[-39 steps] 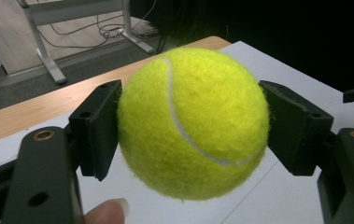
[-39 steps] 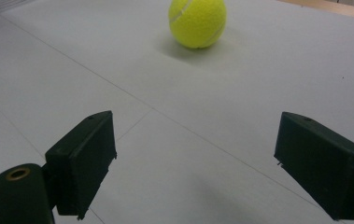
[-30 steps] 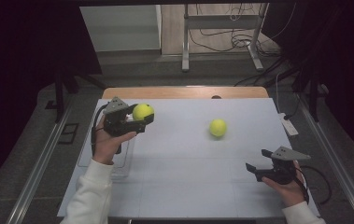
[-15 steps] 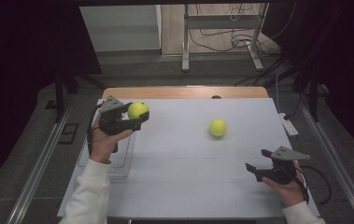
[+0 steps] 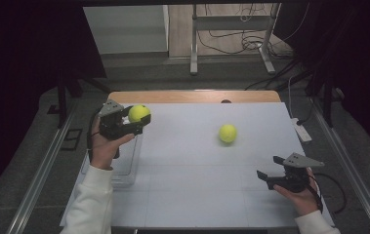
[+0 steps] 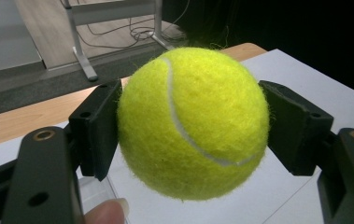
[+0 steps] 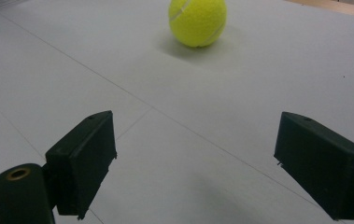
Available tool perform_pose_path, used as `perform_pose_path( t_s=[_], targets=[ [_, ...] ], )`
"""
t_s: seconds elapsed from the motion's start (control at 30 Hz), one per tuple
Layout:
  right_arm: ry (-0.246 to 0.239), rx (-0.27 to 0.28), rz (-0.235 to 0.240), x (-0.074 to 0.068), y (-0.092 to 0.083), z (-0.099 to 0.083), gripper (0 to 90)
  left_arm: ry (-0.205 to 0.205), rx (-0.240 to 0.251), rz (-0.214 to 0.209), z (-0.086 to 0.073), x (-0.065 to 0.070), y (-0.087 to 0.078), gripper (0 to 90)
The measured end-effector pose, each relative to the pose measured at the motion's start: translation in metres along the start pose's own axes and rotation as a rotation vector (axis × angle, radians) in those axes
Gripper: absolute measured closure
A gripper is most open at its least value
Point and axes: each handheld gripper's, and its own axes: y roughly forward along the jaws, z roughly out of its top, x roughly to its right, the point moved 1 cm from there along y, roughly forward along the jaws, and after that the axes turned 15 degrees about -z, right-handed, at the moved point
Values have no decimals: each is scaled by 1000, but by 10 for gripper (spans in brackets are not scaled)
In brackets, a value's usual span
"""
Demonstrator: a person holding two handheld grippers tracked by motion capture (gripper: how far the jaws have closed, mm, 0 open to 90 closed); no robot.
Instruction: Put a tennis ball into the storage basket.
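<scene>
The tennis ball (image 5: 139, 113) sits clamped in the left gripper (image 5: 134, 120), now carried slightly farther back above the clear bin (image 5: 124, 170), apparently ready for dropping. The right gripper (image 5: 265, 176) waits with jaws apart, facing the second ball (image 5: 227, 133) on the desk (image 5: 192, 161).

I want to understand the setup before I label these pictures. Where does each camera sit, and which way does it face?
High view: fixed above the person's side, facing forward and down on the white table; both forearms, the left gripper and the right gripper show.
Left gripper view: rides on the left gripper, looking along its jaws, shut on the held tennis ball; a fingertip shows.
Right gripper view: rides on the right gripper, looking low across the table at the loose tennis ball; its open jaws show.
Shared: the high view shows both balls too.
</scene>
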Motion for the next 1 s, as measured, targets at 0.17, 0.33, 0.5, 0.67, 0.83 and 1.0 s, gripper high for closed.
perform_pose_path(
  t_s=[0.17,0.33,0.5,0.67,0.83,1.0],
  targets=[
    [1,-1,-1,0,0,0,129,-10,6,13,-1,-5,-3,270],
    [1,-1,-1,0,0,0,129,-16,11,26,-1,-8,-5,270],
    [0,-2,-3,0,0,0,129,-23,14,40,-2,-12,-7,270],
    [1,1,-1,0,0,0,129,-33,18,53,-3,-17,-9,270],
    [0,0,-4,0,0,0,129,-41,19,73,-5,-22,-13,270],
    [0,-3,-4,0,1,0,129,-58,11,95,-8,-30,-15,270]
  ],
)
